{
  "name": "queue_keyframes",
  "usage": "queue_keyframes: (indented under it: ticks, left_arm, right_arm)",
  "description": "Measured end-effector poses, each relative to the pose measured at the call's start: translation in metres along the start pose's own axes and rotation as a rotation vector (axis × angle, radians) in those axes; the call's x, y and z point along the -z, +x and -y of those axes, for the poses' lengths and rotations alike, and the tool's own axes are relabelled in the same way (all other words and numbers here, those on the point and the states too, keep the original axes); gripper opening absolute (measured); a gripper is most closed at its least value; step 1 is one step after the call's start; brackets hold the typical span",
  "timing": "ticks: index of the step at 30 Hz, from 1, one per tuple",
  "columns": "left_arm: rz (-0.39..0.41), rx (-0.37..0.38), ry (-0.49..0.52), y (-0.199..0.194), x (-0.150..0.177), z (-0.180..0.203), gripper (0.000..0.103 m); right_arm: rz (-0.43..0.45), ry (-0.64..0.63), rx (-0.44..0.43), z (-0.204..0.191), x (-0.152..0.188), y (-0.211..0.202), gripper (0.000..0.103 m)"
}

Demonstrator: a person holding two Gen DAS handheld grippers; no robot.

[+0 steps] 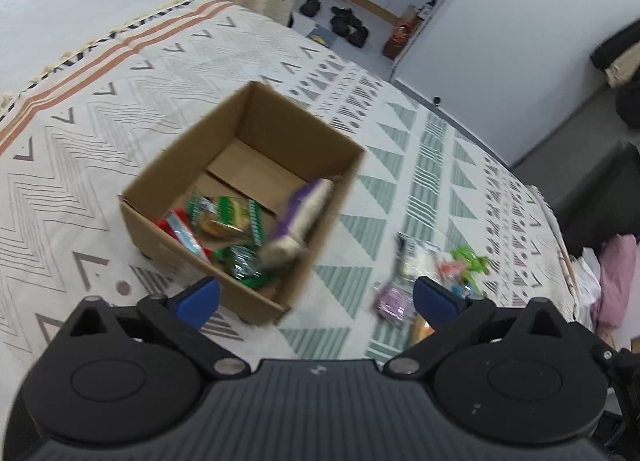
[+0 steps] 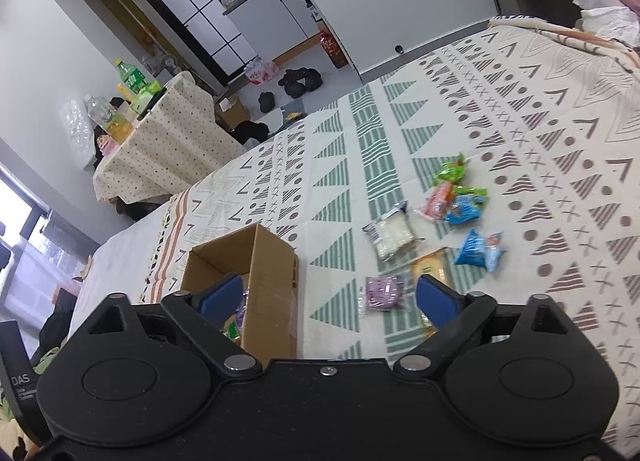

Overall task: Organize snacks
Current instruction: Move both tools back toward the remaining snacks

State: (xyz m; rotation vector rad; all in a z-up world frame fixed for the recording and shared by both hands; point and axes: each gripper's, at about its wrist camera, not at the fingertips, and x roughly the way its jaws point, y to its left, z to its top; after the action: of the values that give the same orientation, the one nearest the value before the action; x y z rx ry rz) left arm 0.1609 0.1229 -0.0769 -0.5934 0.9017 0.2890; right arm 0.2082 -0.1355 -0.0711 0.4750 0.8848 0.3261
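Note:
An open cardboard box [image 1: 160, 233] stands on the patterned bedspread [image 1: 120, 109]. Inside lie green packets [image 1: 228, 217], a red one [image 1: 184, 233] and a blurred purple-and-white packet [image 1: 304, 217] against the right wall. My left gripper [image 1: 316, 301] hangs open just in front of the box, with nothing between its fingers. In the right wrist view the box [image 2: 272, 301] is at lower left. Loose snacks lie to its right: a purple packet [image 2: 384, 293], a white one [image 2: 390, 235], a bread packet [image 2: 432, 267], blue packets [image 2: 480, 249], and orange [image 2: 438, 201] and green [image 2: 452, 171] ones. My right gripper [image 2: 328, 299] is open and holds nothing.
The bed's far edge drops to a floor with dark shoes [image 2: 300, 81]. A small table with a dotted cloth [image 2: 168, 149] carries bottles at the left. A white cabinet wall [image 1: 500, 41] stands beyond the bed. Pink fabric [image 1: 616, 273] lies at the right edge.

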Motion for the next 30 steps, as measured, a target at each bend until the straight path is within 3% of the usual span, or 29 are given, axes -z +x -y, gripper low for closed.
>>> queue_keyframes:
  ticks: [16,20,30]
  left_arm:
    - [-0.041,0.036,0.082,0.002,0.05,0.063,0.103]
    - [-0.055,0.034,0.085,0.003,0.061,0.077,0.103]
    - [-0.092,0.017,0.086,0.021,0.085,0.095,0.103]
  right_arm:
    - [0.039,0.118,0.11,0.058,-0.003,-0.047,0.1]
    - [0.017,0.271,0.087,0.07,-0.004,-0.056,0.1]
    - [0.022,0.295,0.03,0.081,-0.004,-0.052,0.1]
